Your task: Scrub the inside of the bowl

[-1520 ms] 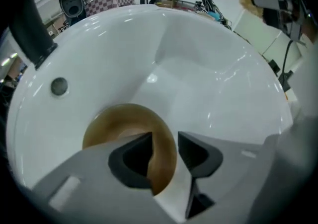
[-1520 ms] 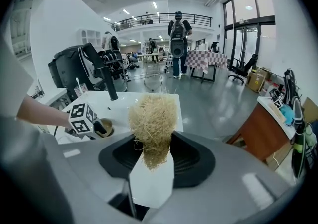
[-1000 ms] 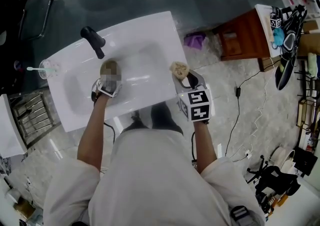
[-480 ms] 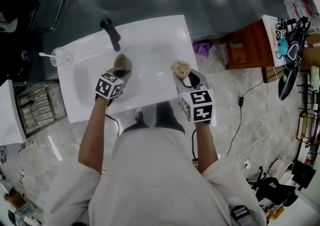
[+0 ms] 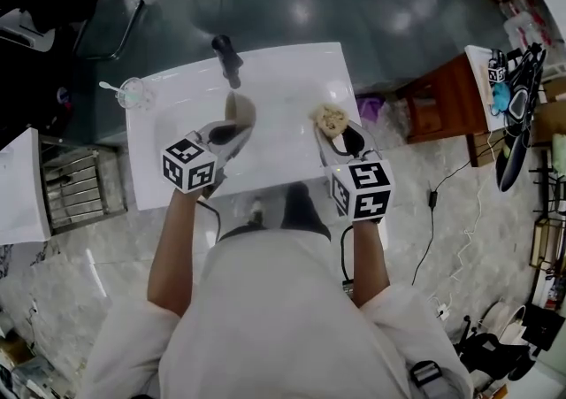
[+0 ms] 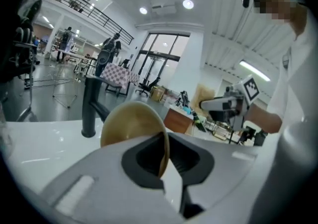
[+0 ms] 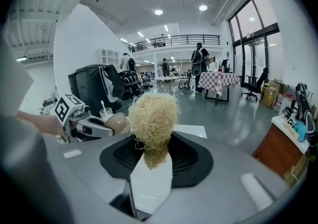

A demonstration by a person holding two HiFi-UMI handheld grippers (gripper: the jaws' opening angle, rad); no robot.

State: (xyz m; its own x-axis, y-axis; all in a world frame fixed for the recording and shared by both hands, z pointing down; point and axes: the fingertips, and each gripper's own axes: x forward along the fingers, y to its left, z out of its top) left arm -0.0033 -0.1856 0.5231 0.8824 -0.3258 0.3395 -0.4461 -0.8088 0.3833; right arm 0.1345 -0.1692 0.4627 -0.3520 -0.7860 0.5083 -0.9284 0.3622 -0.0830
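One bowl [image 5: 240, 111] in left tongs [image 5: 228, 134], fibre scrubber [image 5: 332, 120] in right tongs [image 5: 341, 142]

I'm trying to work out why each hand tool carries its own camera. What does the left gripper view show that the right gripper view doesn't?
Only the left gripper view shows the black faucet and, close up, the left gripper shut on the rim of the tan bowl. Only the right gripper view shows, close up, the right gripper clamped on the straw-coloured scrubber. Both show the white sink top, the bowl and the scrubber, and each shows the other gripper from a distance.
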